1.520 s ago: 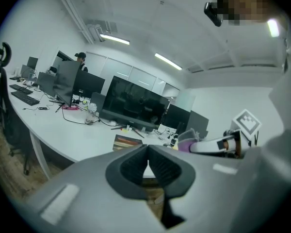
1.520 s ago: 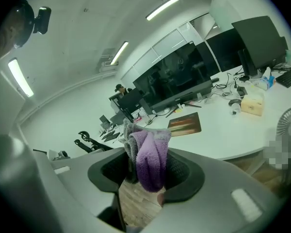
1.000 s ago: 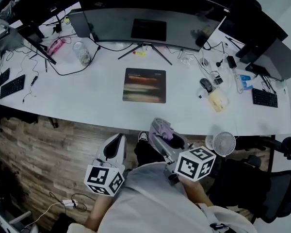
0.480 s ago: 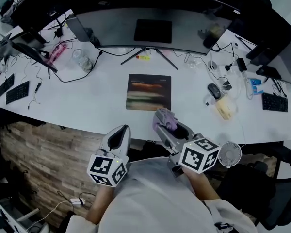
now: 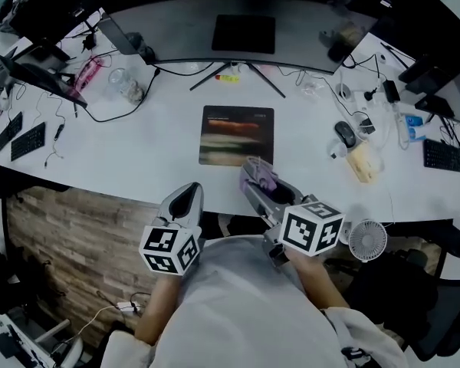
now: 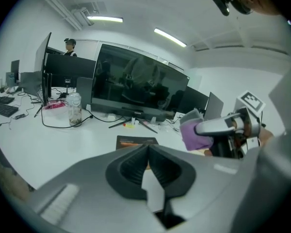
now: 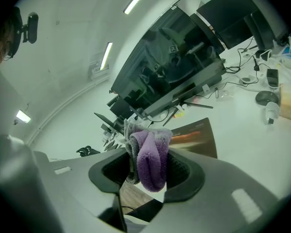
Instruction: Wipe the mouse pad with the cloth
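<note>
I hold a gripper in each hand, in front of a white desk [image 5: 146, 156].

The right gripper [image 7: 146, 165] is clamped on a purple cloth [image 7: 150, 161]. The cloth is bunched between the jaws, and its folded top stands up above them. In the head view this gripper reaches over the near edge of the desk. The cloth sits near the front edge of the mouse pad [image 5: 236, 134], towards its right corner. The left gripper view shows the cloth held up in the air, off the desk surface.

The left gripper [image 6: 146, 152] has its jaws pressed together with nothing between them. It hangs short of the desk edge, to the left of the right gripper and apart from it.

The mouse pad is a dark rectangle with an orange and pale band across it. It lies flat in the middle of the desk, in front of the feet of a wide curved monitor [image 5: 176, 41].

A mouse [image 5: 343, 133] lies to the right of the pad, well apart from it. A clear jar [image 5: 126, 83] stands to the left near a black cable. A keyboard [image 5: 27, 140] lies at the far left. A small white fan [image 5: 367, 240] sits just off the desk's near right edge.
</note>
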`<state>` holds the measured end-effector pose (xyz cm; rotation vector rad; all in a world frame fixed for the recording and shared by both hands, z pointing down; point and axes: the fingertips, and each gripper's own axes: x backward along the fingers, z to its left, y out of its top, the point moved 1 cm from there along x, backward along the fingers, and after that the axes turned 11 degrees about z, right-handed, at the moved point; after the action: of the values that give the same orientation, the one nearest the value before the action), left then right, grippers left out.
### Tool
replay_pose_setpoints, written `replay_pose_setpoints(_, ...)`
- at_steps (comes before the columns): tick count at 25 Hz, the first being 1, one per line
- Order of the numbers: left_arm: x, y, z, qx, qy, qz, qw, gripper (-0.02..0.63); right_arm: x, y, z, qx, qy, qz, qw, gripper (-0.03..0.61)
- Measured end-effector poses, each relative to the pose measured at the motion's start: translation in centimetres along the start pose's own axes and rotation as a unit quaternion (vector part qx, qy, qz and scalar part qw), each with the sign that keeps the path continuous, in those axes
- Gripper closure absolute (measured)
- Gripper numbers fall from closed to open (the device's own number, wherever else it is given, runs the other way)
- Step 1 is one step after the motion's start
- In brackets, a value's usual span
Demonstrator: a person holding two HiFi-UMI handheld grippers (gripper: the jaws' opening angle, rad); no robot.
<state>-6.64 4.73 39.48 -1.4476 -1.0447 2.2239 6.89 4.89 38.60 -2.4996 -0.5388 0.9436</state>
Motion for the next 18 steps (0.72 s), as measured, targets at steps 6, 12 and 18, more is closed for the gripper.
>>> replay_pose_setpoints(6, -3.0, -0.6, 1.9, 0.02, -0.001, 0.024, 0.9995, 0.614, -1.9, 1.4, -0.8, 0.006, -0.013, 0.015, 1.0, 0.403)
replay_pose_setpoints(12, -6.1, -0.7, 3.4, 0.016, -0.007, 0.048, 0.9987, 0.614, -4.9, 2.8, -0.7, 0.04, -0.015, 0.047, 0.998, 0.4)
replay_pose_setpoints(18, -8.9, -1.1, 5.3, 0.019, -0.003, 0.076, 0.9969, 0.614, -8.1, 4.2, -0.9, 0.037, 0.0, 0.06, 0.998, 0.394)
